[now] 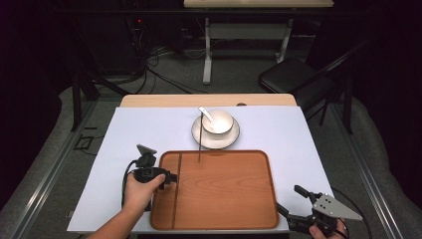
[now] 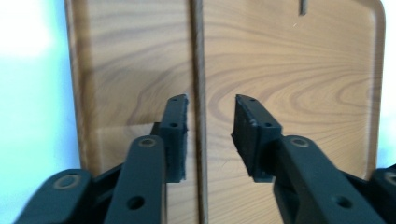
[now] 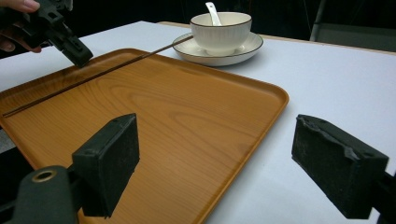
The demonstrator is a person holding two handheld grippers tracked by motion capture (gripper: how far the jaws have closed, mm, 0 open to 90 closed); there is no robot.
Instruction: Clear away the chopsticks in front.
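Two thin dark chopsticks. One long dark chopstick (image 1: 176, 191) lies flat in the rectangular brown wooden tray (image 1: 234, 199), near its left rim, running the tray's whole depth from near edge to far edge. The second dark chopstick (image 1: 200, 139) has its near tip on the tray and its far end propped on the round white saucer (image 1: 199, 135); it also points away from the person. Both are slim, straight, dark brown to black.

Left gripper (image 1: 171, 178): jaws part-way apart, straddling the long chopstick without the pads pressing on it; in the left gripper view the stick (image 2: 200, 93) runs up between the two black fingers (image 2: 175, 130).

Right gripper (image 1: 293, 199): jaws wide, nothing between them, at the tray's near right corner over the cloth.

Surface: pale lavender-white sheet (image 1: 124, 129) over a light wooden table. On the saucer stands a white ribbed bowl (image 1: 217, 121) with a white spoon (image 1: 206, 113) in it, just beyond the tray's far edge.

Room: dim, grey floor, black chair (image 1: 293, 79) at back right, a second table's legs and cables behind.
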